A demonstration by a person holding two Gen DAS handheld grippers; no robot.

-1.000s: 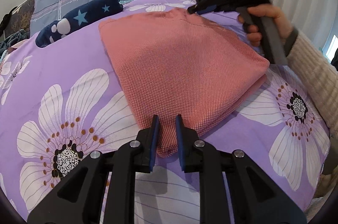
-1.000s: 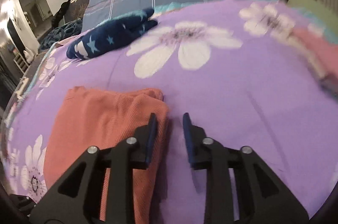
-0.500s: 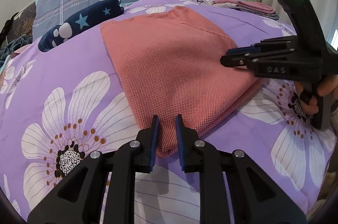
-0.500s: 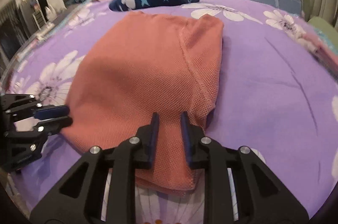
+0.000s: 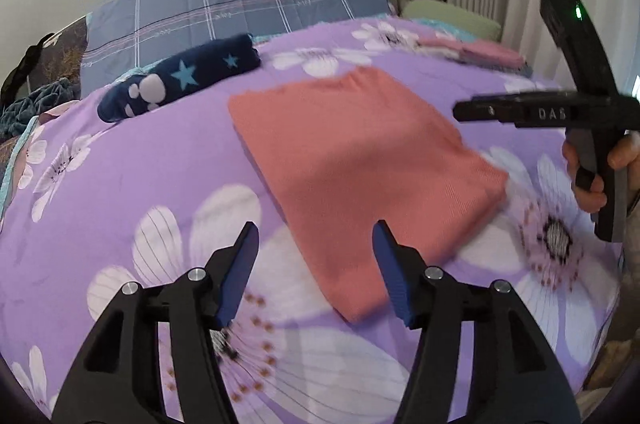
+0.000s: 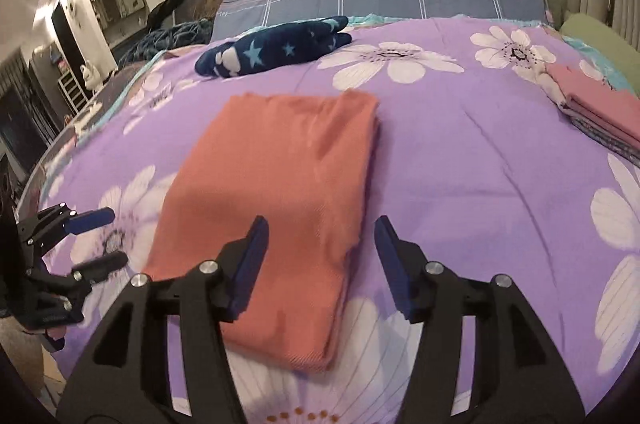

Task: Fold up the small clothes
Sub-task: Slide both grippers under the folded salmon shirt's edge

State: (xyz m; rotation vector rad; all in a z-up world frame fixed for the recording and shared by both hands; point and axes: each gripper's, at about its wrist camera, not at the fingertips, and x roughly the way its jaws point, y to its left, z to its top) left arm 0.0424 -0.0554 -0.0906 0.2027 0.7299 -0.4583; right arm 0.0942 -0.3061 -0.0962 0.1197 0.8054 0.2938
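Folded coral garment [image 5: 360,159] lies flat on the purple floral bedspread [image 5: 132,163]. Left gripper [image 5: 314,264] and right gripper [image 6: 320,256] hover above its near edge, jaws apart and opening, gripping nothing.

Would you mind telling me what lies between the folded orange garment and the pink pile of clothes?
Only bare purple floral bedspread separates the orange garment from the pink pile, clearest in the right wrist view.

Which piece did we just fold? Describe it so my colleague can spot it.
On the purple flowered bedspread, below the navy star-print bundle, lies the folded salmon cloth. It is the only salmon rectangle, apart from the pink stack at the right edge.
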